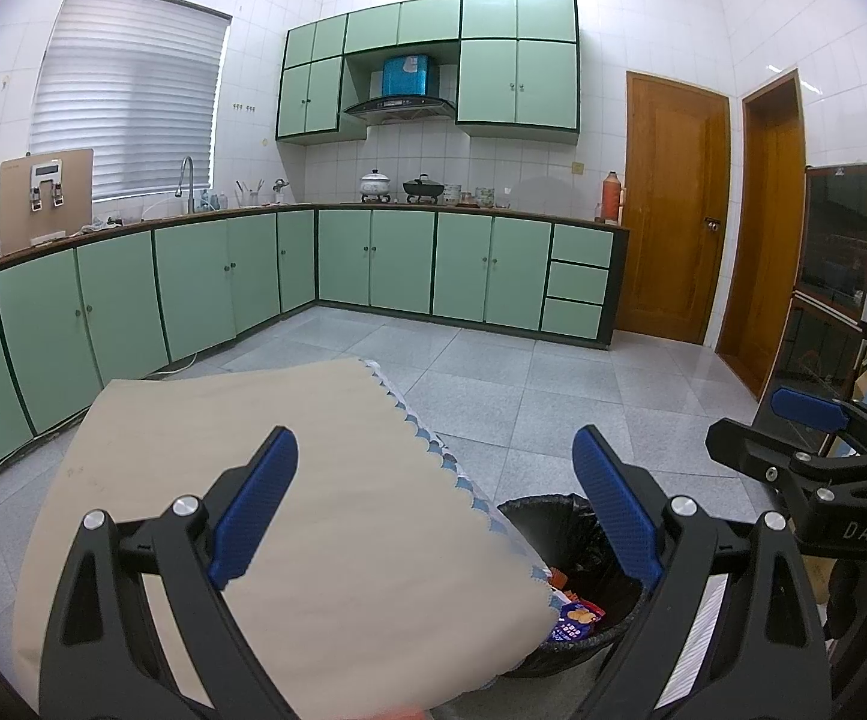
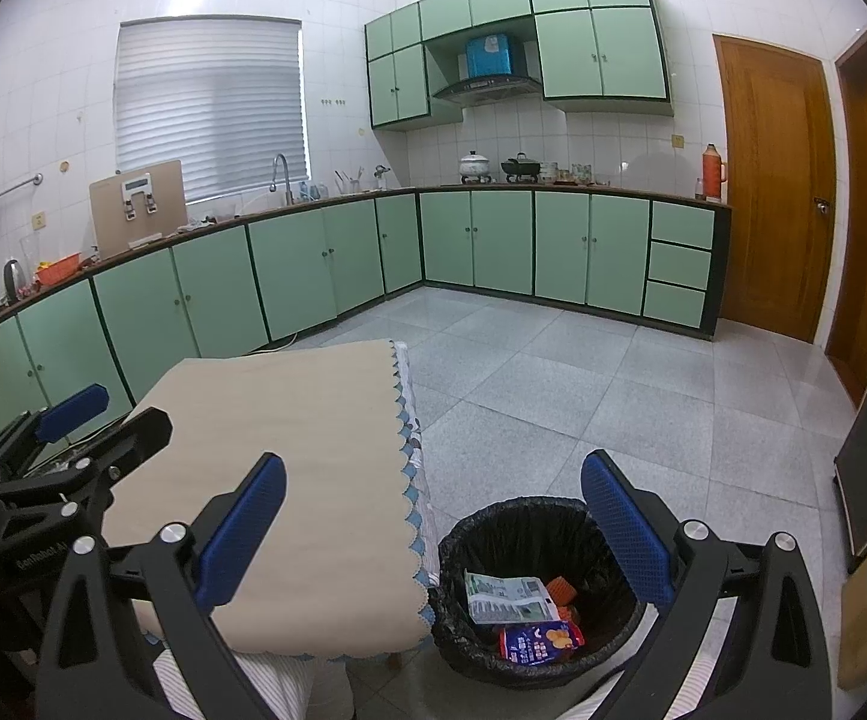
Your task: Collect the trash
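Note:
A black-lined trash bin (image 2: 529, 528) stands on the floor beside the table (image 2: 289, 456); in the left wrist view the bin (image 1: 559, 519) is half hidden by the table edge. Inside lie a grey-green paper wrapper (image 2: 508, 597), a blue snack packet (image 2: 541, 642) and small orange scraps (image 2: 559, 591). My right gripper (image 2: 433, 540) is open above the table's corner and the bin, nothing between its fingers. My left gripper (image 1: 433, 510) is open over the table (image 1: 313, 480), also empty. Each gripper shows at the edge of the other's view.
The table carries a beige cloth with a blue scalloped hem (image 2: 412, 480). Green cabinets (image 1: 373, 264) line the left and far walls. Wooden doors (image 1: 673, 210) stand at right, a dark glass cabinet (image 1: 835, 276) beside them. Grey tiled floor (image 2: 553, 396) lies beyond the bin.

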Tool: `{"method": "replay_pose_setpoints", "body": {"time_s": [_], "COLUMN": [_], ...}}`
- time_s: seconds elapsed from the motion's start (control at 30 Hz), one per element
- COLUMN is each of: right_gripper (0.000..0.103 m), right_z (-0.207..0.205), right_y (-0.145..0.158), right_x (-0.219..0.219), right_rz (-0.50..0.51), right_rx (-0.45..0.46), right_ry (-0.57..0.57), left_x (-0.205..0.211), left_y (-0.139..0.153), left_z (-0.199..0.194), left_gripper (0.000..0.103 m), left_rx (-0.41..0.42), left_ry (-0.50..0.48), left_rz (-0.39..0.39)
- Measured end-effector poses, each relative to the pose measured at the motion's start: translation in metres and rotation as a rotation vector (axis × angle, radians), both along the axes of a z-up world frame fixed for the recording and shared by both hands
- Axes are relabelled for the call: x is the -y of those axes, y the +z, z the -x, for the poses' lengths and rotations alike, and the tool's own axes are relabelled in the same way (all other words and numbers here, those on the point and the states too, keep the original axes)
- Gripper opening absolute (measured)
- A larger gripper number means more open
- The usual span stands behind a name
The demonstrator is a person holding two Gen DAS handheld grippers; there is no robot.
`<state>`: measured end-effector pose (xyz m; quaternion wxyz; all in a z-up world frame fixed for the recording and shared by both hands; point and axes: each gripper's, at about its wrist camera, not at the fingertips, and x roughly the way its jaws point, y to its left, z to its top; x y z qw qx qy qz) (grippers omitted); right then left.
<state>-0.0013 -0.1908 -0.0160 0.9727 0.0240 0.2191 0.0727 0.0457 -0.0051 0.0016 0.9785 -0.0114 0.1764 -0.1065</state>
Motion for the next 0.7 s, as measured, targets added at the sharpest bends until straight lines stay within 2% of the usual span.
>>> {"method": "replay_pose_setpoints", "body": {"time_s": [0.7], "right_gripper": [0.097], "right_z": [-0.0023], "right_y": [-0.0082], "right_x": [0.0005], "right_rz": [-0.01], "right_rx": [-0.015], "right_ry": [-0.006], "left_x": [-0.0067], "left_y": [-0.0064], "left_z": [-0.003], "left_gripper": [0.09], "left_rx": [-0.024], "left_ry": [0.002], "left_rz": [0.0]}}
